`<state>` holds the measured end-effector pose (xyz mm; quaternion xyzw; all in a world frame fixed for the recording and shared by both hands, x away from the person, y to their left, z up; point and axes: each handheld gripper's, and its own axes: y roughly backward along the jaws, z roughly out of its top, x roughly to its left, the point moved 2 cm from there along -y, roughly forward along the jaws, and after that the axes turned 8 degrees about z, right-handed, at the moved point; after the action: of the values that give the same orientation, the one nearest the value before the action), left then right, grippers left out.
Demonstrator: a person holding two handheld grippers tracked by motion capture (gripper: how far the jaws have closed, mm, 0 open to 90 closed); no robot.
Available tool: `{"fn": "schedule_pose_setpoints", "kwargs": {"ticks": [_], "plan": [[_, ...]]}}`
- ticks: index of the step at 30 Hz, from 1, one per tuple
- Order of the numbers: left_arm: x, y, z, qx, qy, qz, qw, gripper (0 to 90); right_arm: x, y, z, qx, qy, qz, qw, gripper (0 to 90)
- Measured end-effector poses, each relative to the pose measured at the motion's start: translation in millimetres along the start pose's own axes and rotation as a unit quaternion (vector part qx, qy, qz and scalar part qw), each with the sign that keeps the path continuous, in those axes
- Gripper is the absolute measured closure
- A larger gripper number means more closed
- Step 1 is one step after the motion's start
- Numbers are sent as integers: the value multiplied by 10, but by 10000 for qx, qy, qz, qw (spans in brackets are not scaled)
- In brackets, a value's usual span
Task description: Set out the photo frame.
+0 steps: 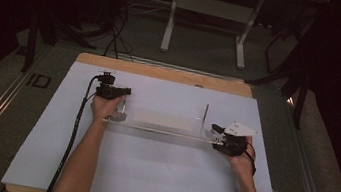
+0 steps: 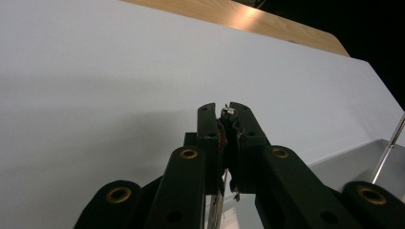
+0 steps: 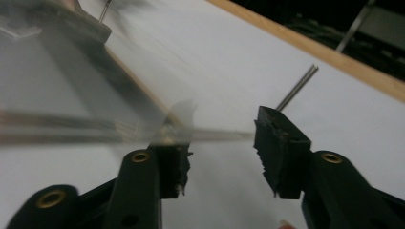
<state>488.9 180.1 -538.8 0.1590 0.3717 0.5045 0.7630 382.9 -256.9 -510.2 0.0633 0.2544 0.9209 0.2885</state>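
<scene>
High view: a clear plastic tray (image 1: 162, 125) lies across the middle of a pale sheet (image 1: 147, 173) that covers a wooden table (image 1: 161, 72); the left gripper (image 1: 116, 99), held in the person's left hand (image 1: 105, 107), sits at the tray's left end, and the right gripper (image 1: 218, 133), held in the right hand (image 1: 239, 158), sits at its right end, where a thin upright rod (image 1: 205, 113) rises from the tray. Left gripper view: the two black jaws stand pressed together on the thin clear wall of the tray (image 2: 224, 191), which runs edge-on between the pads, while a further part of the tray lies off to the lower right over the sheet (image 2: 95, 71). Right gripper view: the jaws stand well apart with the tray's clear edge (image 3: 210, 135) passing between them, the left pad close against it and the right pad clear of it; a rod (image 3: 296, 88) stands beyond. Judged progress: the tray rests on the sheet, gripped at one end and free at the other, so either the right-hand grip remains to be made before a two-handed lift, or the tray is set down and the left-hand grip remains to be released; the pictures do not settle which
</scene>
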Motion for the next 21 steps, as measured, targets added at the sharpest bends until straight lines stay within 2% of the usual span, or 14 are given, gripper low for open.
{"fn": "schedule_pose_setpoints", "kwargs": {"ticks": [6,7,10,13,21], "plan": [[2,-3,1,3,19,-8,10000,844,4,-28,18,-156,144,2,9998,511],[2,-3,1,2,25,-9,10000,843,18,-33,31,-236,237,108,9994,510],[2,-2,0,3,36,-5,10000,843,39,-60,61,-242,330,162,9990,509],[3,-2,0,4,42,-16,10000,842,30,-79,53,-291,215,245,9990,507],[0,4,0,5,-37,-7,10000,837,12,-76,56,-272,136,328,9990,506]]}}
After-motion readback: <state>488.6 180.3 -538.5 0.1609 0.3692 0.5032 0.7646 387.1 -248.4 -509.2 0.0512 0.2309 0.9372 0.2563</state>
